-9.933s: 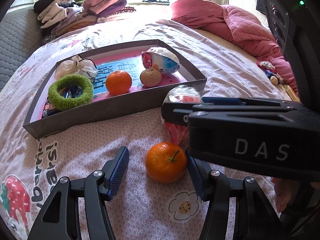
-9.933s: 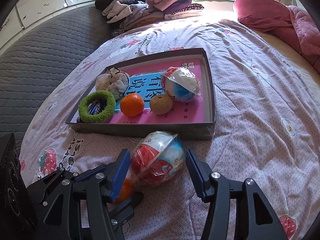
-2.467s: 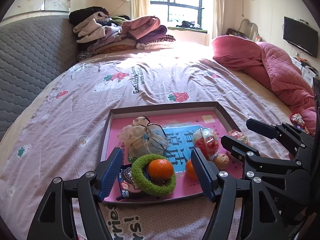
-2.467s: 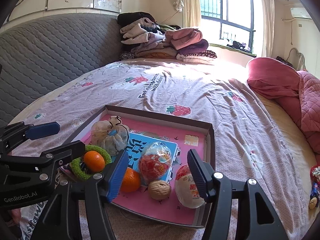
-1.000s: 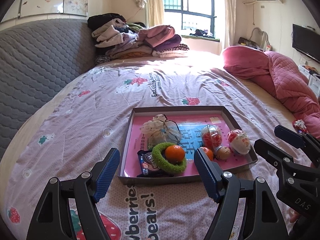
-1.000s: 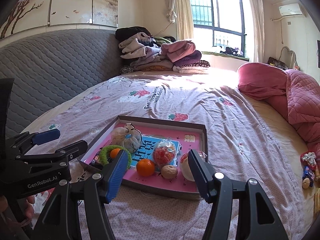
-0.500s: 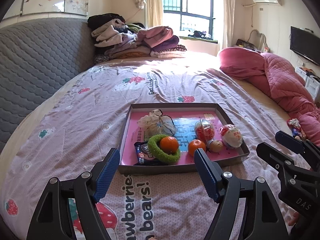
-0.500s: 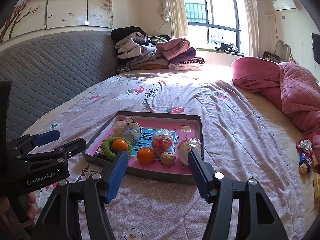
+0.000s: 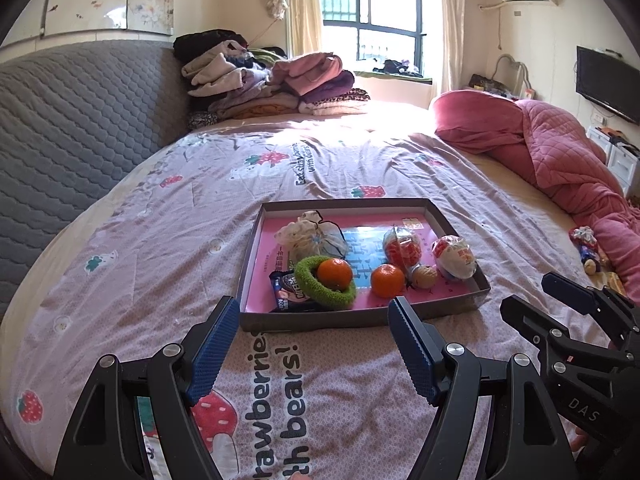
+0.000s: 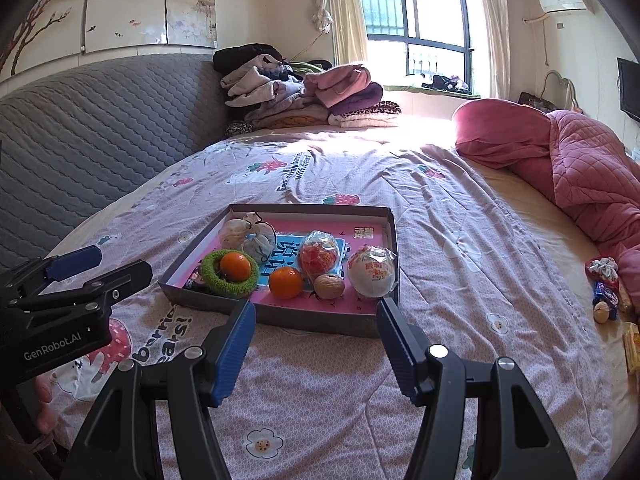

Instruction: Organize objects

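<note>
On the bed, over a lilac sheet (image 9: 168,240) printed with strawberries and bears, sits a shallow grey cardboard box (image 9: 360,314) with a pink and blue printed floor. Both grippers hover above the sheet on the near side of the box, well short of it: the left gripper (image 9: 316,344) and the right gripper (image 10: 316,344) each have their blue-padded fingers spread wide with nothing between them. Inside the box, toward the back left, lies a pale net pouch (image 9: 310,236). In front of it a fuzzy green ring (image 9: 308,280) circles one tangerine (image 9: 335,273) and rests partly on a dark snack packet (image 9: 288,290). A second tangerine (image 9: 387,280) lies loose beside the ring, then a clear ball of red sweets (image 9: 402,246), a white wrapped ball (image 9: 456,258) and a small walnut (image 9: 425,276).
</note>
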`<state>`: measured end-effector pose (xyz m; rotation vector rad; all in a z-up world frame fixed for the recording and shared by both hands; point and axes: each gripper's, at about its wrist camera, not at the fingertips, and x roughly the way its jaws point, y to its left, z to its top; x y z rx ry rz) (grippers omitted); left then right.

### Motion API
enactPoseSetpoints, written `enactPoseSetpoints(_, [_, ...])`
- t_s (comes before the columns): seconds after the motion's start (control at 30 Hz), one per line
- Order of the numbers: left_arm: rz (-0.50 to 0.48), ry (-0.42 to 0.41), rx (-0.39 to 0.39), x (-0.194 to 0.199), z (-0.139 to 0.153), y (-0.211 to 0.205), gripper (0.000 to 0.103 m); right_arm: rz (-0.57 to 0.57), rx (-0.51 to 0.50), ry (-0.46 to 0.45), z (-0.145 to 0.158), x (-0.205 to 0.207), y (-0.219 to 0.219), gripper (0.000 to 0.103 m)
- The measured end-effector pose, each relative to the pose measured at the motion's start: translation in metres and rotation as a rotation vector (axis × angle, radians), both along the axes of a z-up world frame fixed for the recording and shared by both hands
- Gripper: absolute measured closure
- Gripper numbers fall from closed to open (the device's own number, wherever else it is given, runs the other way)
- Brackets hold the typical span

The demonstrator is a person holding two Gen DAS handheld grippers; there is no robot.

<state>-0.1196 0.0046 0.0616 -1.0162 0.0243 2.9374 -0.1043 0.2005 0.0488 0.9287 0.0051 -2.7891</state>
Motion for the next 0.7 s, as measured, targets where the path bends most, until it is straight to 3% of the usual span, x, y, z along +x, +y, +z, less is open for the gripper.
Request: enactPoseSetpoints(0.7, [0.005,-0.039,0.005,0.017,-0.022,-0.008,0.025,-0.03,0.002,-0.011,-0.011,0.011,0.003,0.041])
